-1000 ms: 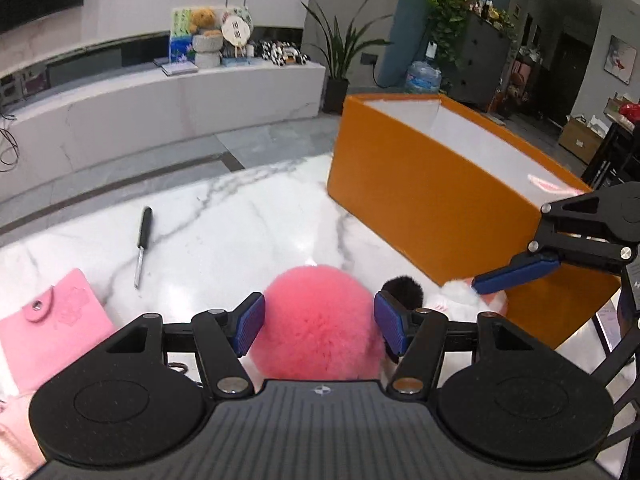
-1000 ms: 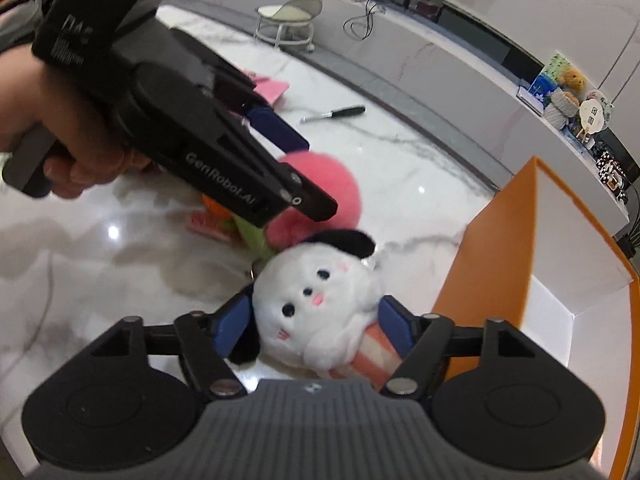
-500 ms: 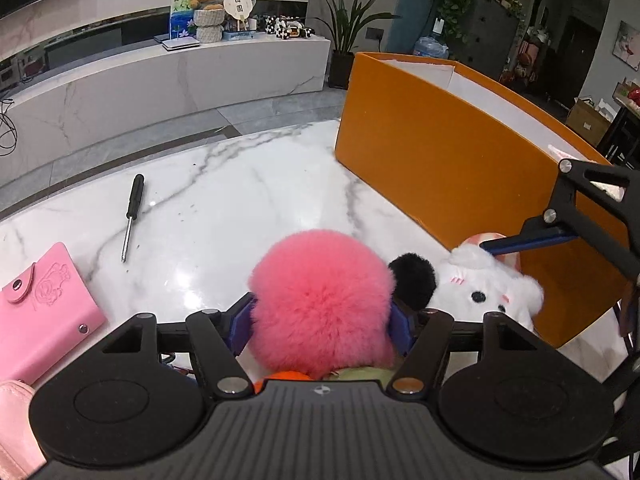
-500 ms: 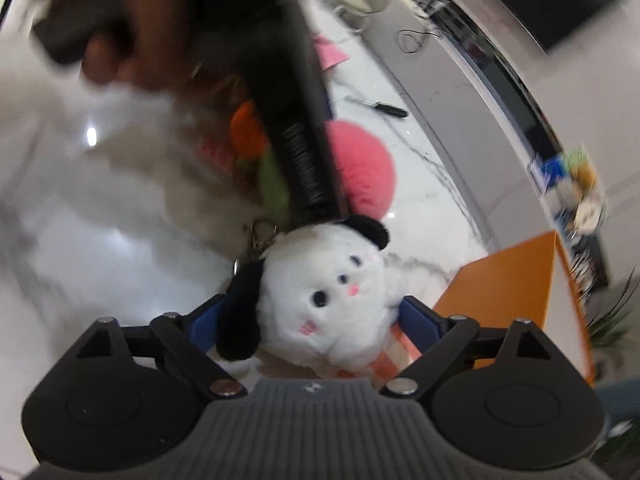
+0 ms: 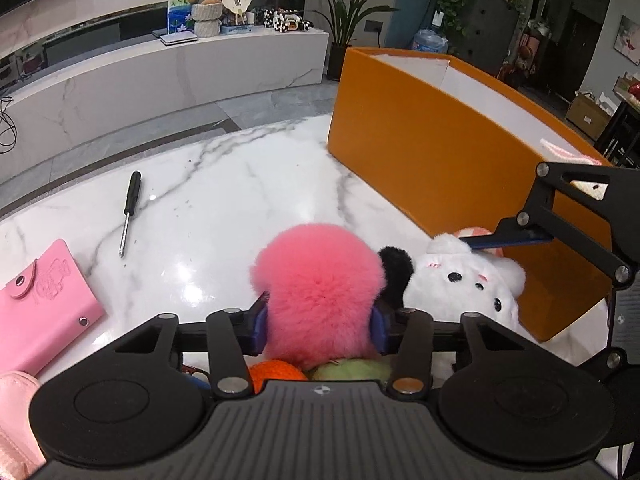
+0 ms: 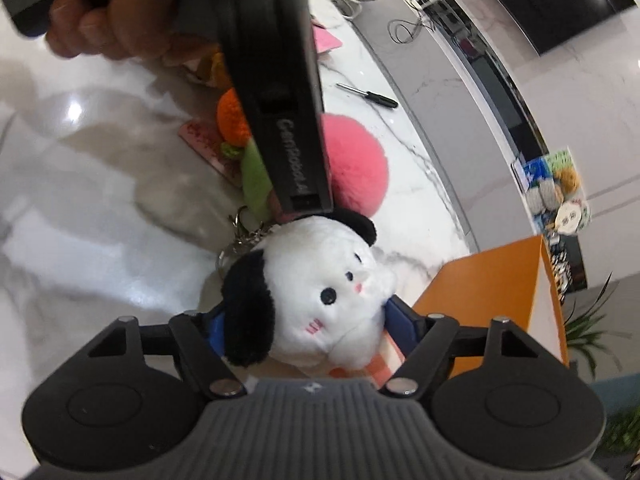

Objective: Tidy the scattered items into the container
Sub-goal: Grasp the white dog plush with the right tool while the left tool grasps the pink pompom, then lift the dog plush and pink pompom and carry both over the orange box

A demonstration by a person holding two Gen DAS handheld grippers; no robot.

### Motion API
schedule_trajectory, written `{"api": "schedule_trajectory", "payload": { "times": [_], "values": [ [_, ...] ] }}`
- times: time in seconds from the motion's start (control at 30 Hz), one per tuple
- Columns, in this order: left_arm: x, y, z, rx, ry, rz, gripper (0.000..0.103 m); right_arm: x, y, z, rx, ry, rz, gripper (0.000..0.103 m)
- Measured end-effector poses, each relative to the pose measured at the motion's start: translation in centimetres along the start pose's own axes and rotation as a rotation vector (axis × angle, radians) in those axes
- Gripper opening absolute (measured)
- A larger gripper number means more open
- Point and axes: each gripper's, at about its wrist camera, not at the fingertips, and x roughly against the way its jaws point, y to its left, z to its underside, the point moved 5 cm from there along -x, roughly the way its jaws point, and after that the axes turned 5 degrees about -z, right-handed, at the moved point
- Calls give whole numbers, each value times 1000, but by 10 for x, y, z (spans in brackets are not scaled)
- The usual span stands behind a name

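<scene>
Both pairs of jaws are closing, each pressed onto a soft toy on the marble table (image 5: 224, 200): the left gripper (image 5: 318, 322) squeezes a fluffy pink pom-pom (image 5: 318, 292), and the right gripper (image 6: 308, 324) clamps a white plush dog (image 6: 320, 292) with black ears. The toys touch, the dog at three o'clock of the pom-pom. The open orange box (image 5: 432, 148) stands at two o'clock; a screwdriver (image 5: 128, 212) and pink card wallet (image 5: 36, 304) lie at ten o'clock.
</scene>
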Motion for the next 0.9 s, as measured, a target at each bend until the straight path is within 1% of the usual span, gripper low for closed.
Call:
{"api": "schedule_trajectory", "payload": {
  "times": [0.2,0.3,0.37,0.4,0.43,0.47,0.53,0.67,0.9],
  "values": [
    [2,0,-2,12,1,-8,47,8,-14,-1,-112,-20,-41,74],
    [6,0,-5,18,-1,-12,41,11,-15,-1,-134,-34,-46,74],
    [9,1,-7,26,-9,-13,31,12,-15,0,-146,-41,-48,74],
    [11,2,-9,31,-11,-12,28,12,-16,0,-151,-45,-50,74],
    [13,3,-10,34,-12,-12,19,13,-15,-1,-160,-49,-53,74],
    [15,4,-11,38,-12,-12,15,13,-15,-1,-169,-54,-58,74],
    [16,4,-13,39,-7,-12,11,14,-15,-1,-182,-59,-65,74],
    [19,4,-13,45,-8,-7,6,16,-16,-2,-207,-66,-74,74],
    [30,-2,-20,26,-25,15,3,27,-21,-3,-274,-95,-84,74]
  ]
}}
